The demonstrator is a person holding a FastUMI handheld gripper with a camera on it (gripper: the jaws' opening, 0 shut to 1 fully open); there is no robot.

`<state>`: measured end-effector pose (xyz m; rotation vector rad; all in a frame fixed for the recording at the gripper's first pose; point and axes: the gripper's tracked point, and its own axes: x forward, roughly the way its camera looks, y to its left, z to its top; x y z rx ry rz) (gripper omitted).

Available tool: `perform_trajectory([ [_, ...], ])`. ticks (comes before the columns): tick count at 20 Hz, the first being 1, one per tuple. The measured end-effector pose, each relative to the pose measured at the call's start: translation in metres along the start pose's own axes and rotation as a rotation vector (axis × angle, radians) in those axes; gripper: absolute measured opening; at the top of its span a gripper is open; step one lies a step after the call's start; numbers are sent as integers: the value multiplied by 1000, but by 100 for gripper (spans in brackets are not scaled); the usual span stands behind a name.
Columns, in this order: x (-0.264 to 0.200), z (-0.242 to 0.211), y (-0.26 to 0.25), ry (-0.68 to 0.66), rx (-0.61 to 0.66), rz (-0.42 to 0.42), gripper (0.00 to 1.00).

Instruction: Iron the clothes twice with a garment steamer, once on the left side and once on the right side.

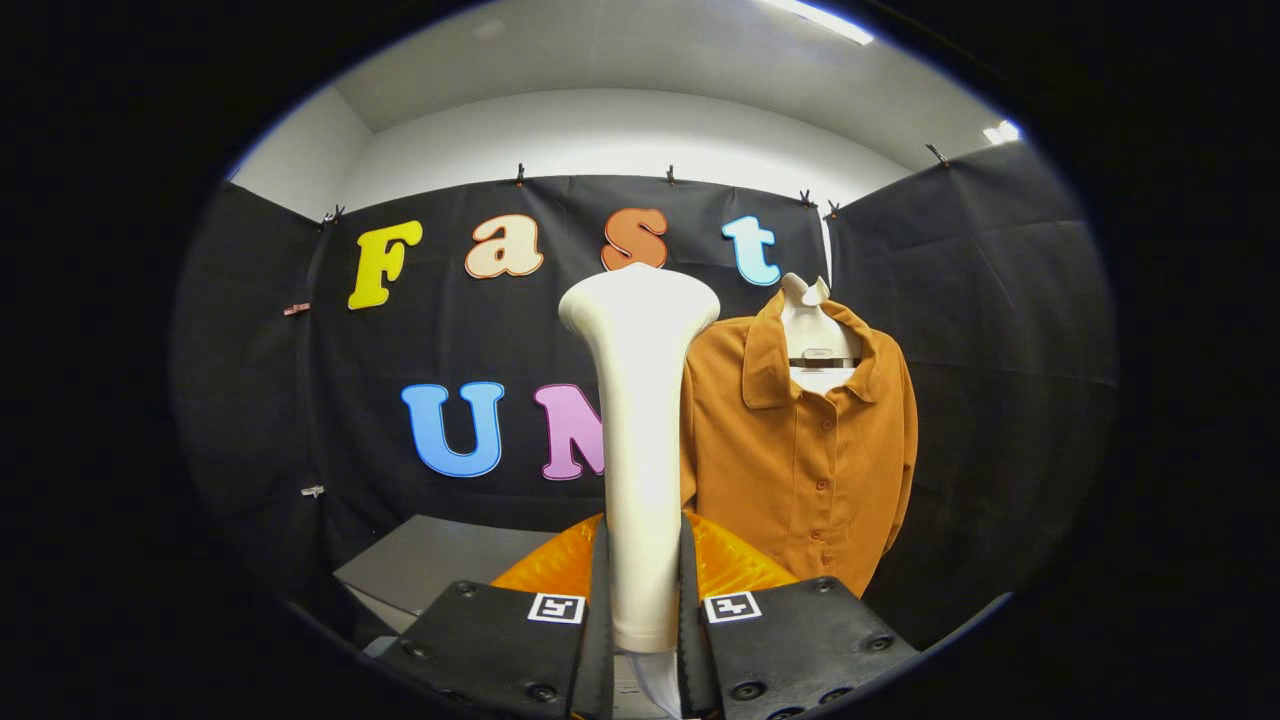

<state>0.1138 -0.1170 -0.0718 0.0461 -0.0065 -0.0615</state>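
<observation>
Gripper (641, 640) low in frame, both fingers pinching white garment steamer (638, 420) upright at centre, orange shirt (800, 450) hanging just right, grey box (430, 560) lower left.

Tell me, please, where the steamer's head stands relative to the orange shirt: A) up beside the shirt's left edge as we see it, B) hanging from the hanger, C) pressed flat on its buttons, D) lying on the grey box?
A: the white steamer, clamped between the fingers, rises beside that edge of the shirt.
</observation>
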Motion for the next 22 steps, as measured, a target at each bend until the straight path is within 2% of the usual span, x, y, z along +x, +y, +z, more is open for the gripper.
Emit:
perform_trajectory([
  [22,-3,-1,-1,-9,6,11,29],
])
